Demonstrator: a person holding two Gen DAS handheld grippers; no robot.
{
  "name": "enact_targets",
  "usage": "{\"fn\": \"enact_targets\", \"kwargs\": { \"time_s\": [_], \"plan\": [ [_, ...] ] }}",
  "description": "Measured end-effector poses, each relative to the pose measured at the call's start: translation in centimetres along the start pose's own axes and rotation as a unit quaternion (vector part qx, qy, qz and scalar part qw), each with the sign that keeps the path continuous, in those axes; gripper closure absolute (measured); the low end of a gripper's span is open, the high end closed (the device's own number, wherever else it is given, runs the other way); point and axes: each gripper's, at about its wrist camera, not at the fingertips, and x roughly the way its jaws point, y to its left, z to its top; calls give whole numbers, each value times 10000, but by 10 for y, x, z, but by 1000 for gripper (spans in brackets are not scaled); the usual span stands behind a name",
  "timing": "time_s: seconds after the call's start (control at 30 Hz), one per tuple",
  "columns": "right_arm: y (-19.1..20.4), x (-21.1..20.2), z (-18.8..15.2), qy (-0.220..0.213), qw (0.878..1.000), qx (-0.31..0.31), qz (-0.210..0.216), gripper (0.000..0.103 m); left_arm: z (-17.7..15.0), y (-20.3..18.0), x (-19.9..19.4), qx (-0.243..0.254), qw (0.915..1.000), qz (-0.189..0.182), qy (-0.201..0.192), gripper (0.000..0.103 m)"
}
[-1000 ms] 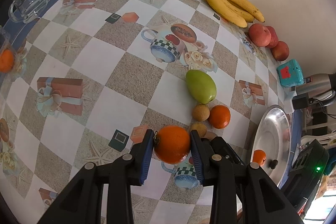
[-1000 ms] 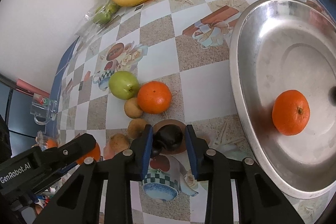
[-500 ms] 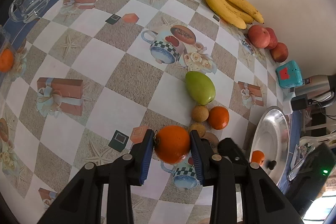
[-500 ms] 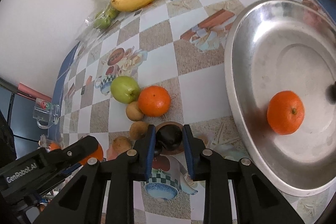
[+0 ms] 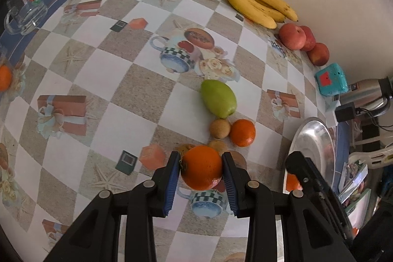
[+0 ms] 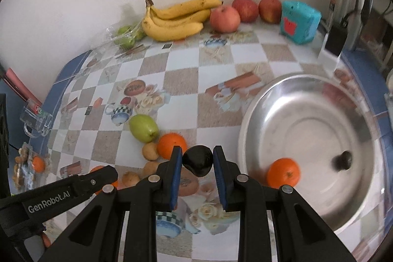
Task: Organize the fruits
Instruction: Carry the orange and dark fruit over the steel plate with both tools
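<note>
Clamping an orange [image 5: 202,167] at bottom centre of the left view, the left gripper [image 5: 200,178] has its blue pads pressed on opposite sides across the widest part. By its look the fruit is firm, moderately heavy and round, with a dimpled skin that should give the pads fair friction; a hold across the middle suits it, since a hold nearer either end could let it roll out. Its stem end faces the left pad, so its axis runs roughly level across the frame from pad to pad. Near bottom centre of the right view, the right gripper [image 6: 197,171] is closed on a dark fruit [image 6: 198,160], small, glossy and probably light; the smooth skin may slip, and its softness cannot be judged. This fruit is slightly longer than wide, its narrower end pointing down and right. At right in the same view, the bowl [image 6: 248,119] holds another orange [image 6: 283,173].
</note>
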Motion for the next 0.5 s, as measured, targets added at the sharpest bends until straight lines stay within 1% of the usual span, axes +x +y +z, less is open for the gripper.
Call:
{"fn": "enact_targets", "kwargs": {
  "time_s": [0.2,0.3,0.5],
  "plan": [
    [-16,-9,7,-161,9996,121,-184,76,5,-17,4,176,9997,140,4,66],
    [-30,-10,11,-184,9992,302,-206,76,8,-35,5,356,9992,182,-82,66],
    [-58,-14,17,-223,9974,619,-299,76,8,-75,11,758,9970,103,-129,66]
  ]
}}
